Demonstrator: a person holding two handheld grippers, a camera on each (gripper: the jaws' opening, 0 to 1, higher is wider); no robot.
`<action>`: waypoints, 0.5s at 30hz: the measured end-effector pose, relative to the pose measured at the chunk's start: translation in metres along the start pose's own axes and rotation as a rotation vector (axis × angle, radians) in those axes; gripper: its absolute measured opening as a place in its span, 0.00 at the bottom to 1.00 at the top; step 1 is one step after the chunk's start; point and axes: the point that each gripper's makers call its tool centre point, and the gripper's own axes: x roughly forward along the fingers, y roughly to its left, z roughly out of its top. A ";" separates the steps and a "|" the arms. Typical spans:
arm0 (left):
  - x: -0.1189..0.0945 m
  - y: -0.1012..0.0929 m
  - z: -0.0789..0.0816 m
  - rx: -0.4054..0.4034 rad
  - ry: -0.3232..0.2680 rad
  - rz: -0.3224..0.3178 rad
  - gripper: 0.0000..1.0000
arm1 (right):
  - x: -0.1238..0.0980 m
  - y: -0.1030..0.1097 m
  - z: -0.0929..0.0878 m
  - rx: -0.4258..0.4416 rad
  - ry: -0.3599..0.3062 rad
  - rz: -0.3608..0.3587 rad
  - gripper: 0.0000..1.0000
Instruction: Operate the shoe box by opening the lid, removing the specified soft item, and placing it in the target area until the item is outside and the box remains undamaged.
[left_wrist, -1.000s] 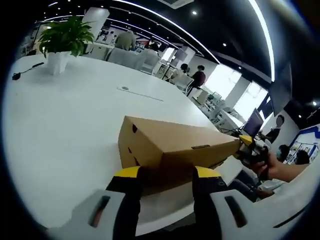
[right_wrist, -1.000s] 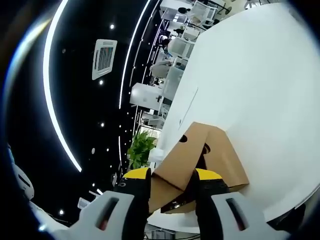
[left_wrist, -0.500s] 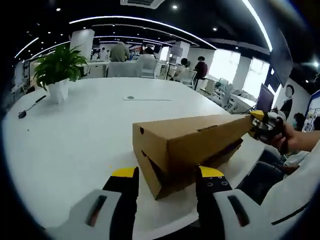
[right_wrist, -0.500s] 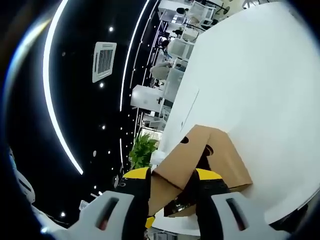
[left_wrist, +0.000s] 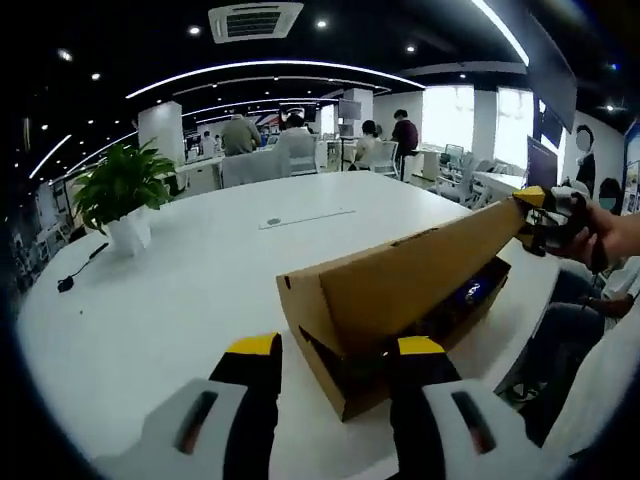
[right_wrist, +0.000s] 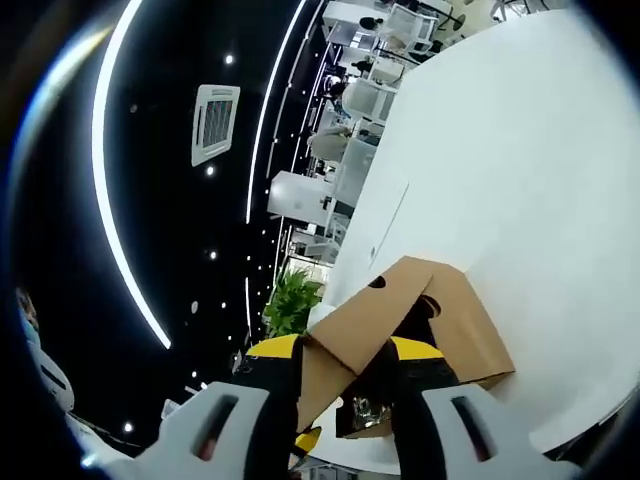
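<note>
Left gripper view faces the shoe box (left_wrist: 400, 300) end-on, close; right gripper view, rolled sideways, shares that shoe box (right_wrist: 420, 320), closer.

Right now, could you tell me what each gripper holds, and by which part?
The right gripper pinches the shoe box lid at its end edge; the left gripper holds nothing.

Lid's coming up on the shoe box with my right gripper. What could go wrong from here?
1. The right gripper pinches the lid at one far corner alone, so the cardboard could bend or tear there if lifted harder.
2. The box sits near the table edge; the pull may drag it off, since the left gripper looks open and isn't clearly holding it.
3. The contents are dark and hard to see, so reaching in blind could snag the box wall.
</note>
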 end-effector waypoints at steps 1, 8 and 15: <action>0.000 0.000 0.002 0.006 -0.003 0.002 0.40 | 0.000 0.000 0.000 0.002 -0.002 -0.001 0.33; -0.002 -0.006 0.012 0.049 -0.006 -0.006 0.35 | -0.001 0.003 0.000 0.000 -0.021 0.002 0.33; -0.001 -0.005 0.017 0.041 -0.009 -0.029 0.36 | -0.002 0.021 0.010 -0.177 -0.074 0.014 0.30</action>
